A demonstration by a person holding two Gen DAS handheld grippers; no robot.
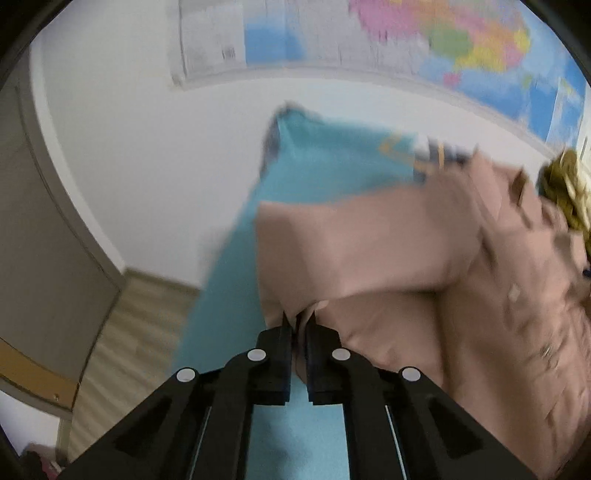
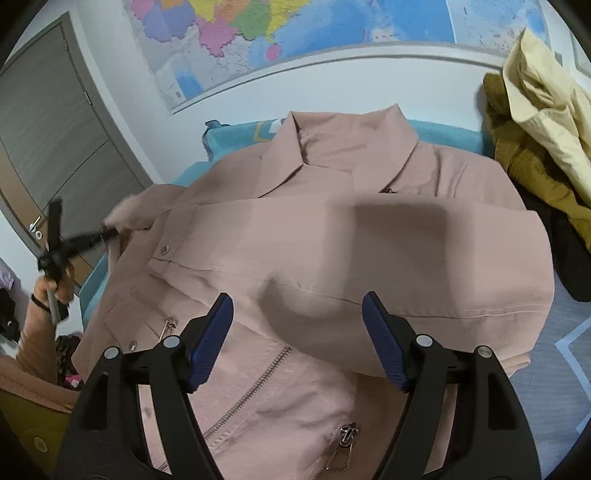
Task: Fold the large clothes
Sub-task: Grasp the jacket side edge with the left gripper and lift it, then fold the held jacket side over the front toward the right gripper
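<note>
A dusty-pink jacket (image 2: 332,236) with collar, snaps and zippers lies front up on a teal cloth (image 2: 443,133). One sleeve is folded across its chest. My left gripper (image 1: 298,318) is shut on a fold of the pink jacket (image 1: 369,251) at its left edge; the view is blurred. It also shows in the right wrist view (image 2: 107,232), pinching the jacket's left shoulder. My right gripper (image 2: 297,314) is open and empty, hovering over the jacket's lower front.
A heap of mustard and cream clothes (image 2: 535,122) lies at the right of the jacket, with a dark garment (image 2: 569,251) below it. A map (image 2: 295,33) hangs on the wall behind. A grey door (image 2: 48,129) stands at the left.
</note>
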